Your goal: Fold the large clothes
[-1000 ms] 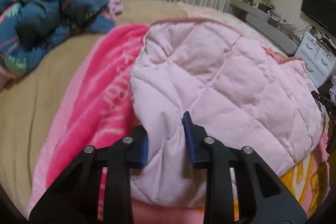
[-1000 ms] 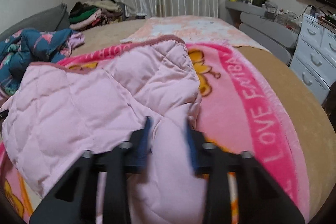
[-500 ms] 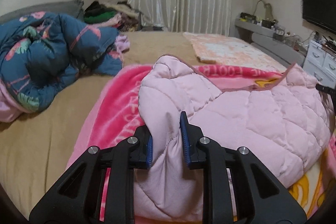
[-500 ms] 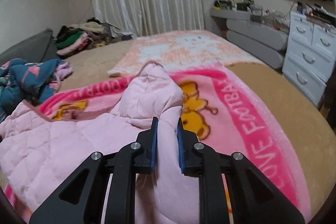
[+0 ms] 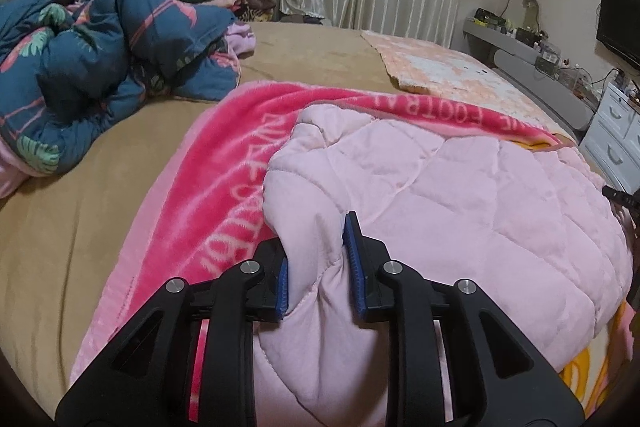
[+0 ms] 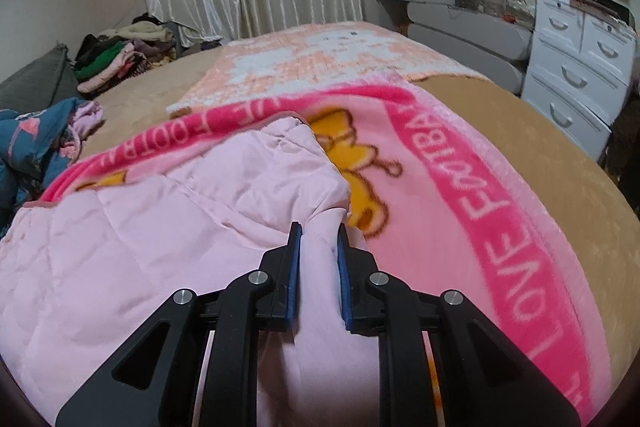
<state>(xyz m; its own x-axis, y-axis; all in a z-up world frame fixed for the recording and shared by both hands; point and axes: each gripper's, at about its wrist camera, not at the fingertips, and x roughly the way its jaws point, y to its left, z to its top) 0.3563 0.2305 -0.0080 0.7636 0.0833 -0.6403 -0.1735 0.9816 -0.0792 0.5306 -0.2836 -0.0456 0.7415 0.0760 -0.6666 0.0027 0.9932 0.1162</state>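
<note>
Gripping pink quilted jacket [image 5: 460,195] lying crosswise on blanket [image 6: 500,219], left tongs [image 5: 316,263] clamped, right tongs [image 6: 319,259] clamped

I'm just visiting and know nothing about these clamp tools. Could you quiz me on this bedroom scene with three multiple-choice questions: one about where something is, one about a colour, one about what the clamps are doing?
1. Where does the pale pink quilted jacket lie?
A. On the bright pink blanket spread on the bed
B. On the white drawer unit
C. On the floor by the curtains

2. What colour is the crumpled duvet at the far left?
A. Plain yellow
B. Dark blue with a pink and green print
C. All white

3. What is between the fingers of the left gripper and the right gripper?
A. Nothing
B. A coat hanger
C. A pinched fold of the jacket

Answers: 1 A, the blanket shows all around the jacket. 2 B, blue fabric with a pink and green print. 3 C, pink fabric bunches between each pair of blue pads.
</note>
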